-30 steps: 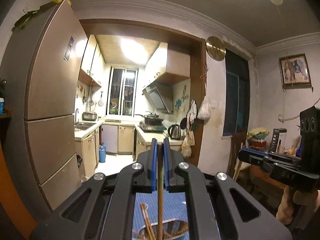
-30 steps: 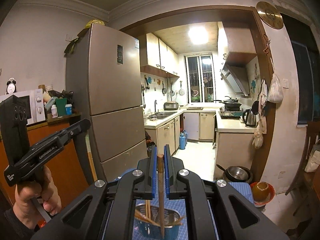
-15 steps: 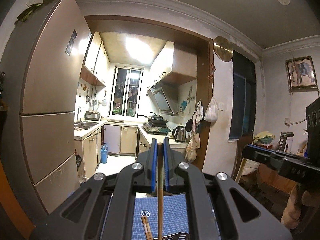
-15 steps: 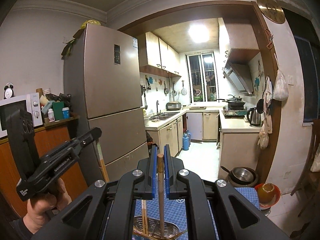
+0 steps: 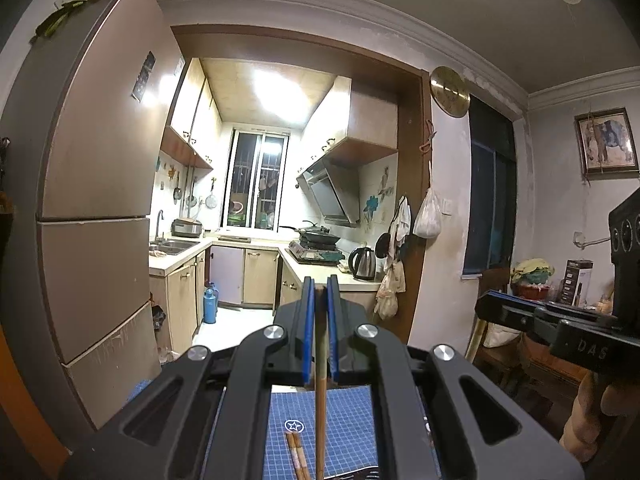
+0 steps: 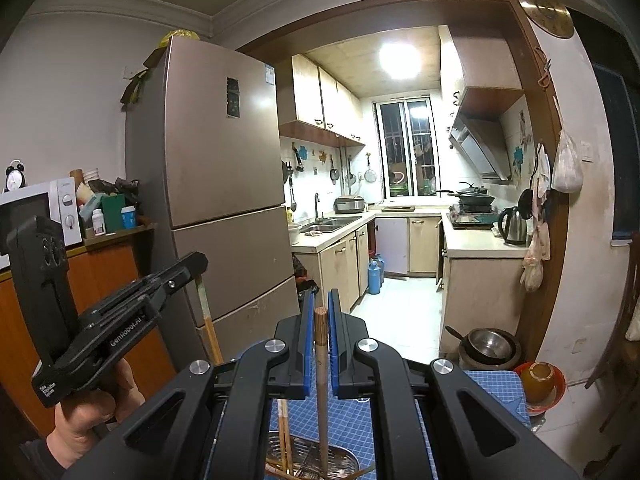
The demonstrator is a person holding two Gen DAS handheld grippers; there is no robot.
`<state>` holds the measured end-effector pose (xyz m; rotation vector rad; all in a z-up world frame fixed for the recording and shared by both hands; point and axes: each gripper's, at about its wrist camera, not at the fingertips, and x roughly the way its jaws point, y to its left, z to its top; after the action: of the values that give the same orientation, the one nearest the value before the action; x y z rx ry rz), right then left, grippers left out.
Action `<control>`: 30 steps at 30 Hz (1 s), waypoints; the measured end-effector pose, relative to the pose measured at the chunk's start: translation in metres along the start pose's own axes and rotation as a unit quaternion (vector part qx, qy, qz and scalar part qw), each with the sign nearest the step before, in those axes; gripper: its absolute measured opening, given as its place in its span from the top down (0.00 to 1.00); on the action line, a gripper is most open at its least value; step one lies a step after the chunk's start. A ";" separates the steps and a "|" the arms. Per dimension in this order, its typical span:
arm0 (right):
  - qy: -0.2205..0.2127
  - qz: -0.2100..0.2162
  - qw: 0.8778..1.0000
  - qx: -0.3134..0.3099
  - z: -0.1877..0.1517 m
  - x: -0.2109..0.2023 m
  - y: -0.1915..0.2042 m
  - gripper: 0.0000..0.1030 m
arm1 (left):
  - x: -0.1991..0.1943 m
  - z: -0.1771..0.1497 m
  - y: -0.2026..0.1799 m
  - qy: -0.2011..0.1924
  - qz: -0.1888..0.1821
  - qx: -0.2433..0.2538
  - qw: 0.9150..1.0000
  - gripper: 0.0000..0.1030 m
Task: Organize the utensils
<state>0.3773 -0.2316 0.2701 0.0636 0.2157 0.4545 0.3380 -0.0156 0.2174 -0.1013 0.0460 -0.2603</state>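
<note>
Left tongs (image 5: 319,292): lower centre of the left wrist view, blue pads drawn narrow and clamped on a wooden chopstick (image 5: 320,396) near its top end, so the stick hangs straight down toward the bottom edge of the frame.
Right tongs (image 6: 320,308): lower centre of the right wrist view, likewise narrow and gripping a second chopstick (image 6: 321,392) just below its blunt top; the upright hold probably lets each stick be lowered tip-first.
Basket (image 6: 344,456): bottom centre of the right view, a metal wire basket with several loose sticks lying crossed inside; the held stick's tip reaches down into it or just above it, I cannot tell which.
Loose pair (image 5: 295,454): bottom centre of the left view, two chopsticks lying side by side on the mat, just left of the hanging stick.
Surface (image 5: 352,424): a blue gridded mat beneath both tongs, likely laid down as the sorting area.
Other grip seen: the left device and the hand (image 6: 86,416) holding it at lower left of the right view, raised level with the right one.
Mid distance: fridge (image 6: 224,184) left of centre; bowls on the floor at lower right.
Far: kitchen with a kettle (image 5: 363,263) on its counter.
Judgement: both sticks lifted clear for pairing or placing; the sorting looks far from finished.
</note>
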 end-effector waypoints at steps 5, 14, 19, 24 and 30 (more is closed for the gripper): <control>0.011 -0.001 1.000 0.000 -0.011 0.011 -0.001 0.92 | 0.010 -0.014 0.004 0.017 0.001 -0.008 1.000 0.95; 0.031 0.008 0.999 -0.002 -0.028 0.026 0.001 0.92 | 0.021 -0.030 0.011 0.042 0.011 -0.018 0.999 0.94; 0.032 0.007 0.999 -0.006 -0.032 0.025 0.003 0.92 | 0.018 -0.032 0.011 0.040 0.013 -0.017 0.999 0.57; 0.024 0.005 1.000 -0.012 -0.030 0.019 0.007 0.90 | 0.016 -0.031 0.011 0.041 0.015 -0.015 0.999 0.57; -0.002 -0.002 1.000 -0.026 -0.031 -0.009 0.019 0.68 | -0.005 -0.027 0.004 0.029 0.023 -0.003 0.999 0.50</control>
<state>0.3545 -0.2185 0.2431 0.0124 0.1995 0.4554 0.3330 -0.0135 0.1903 -0.0976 0.1063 -0.2180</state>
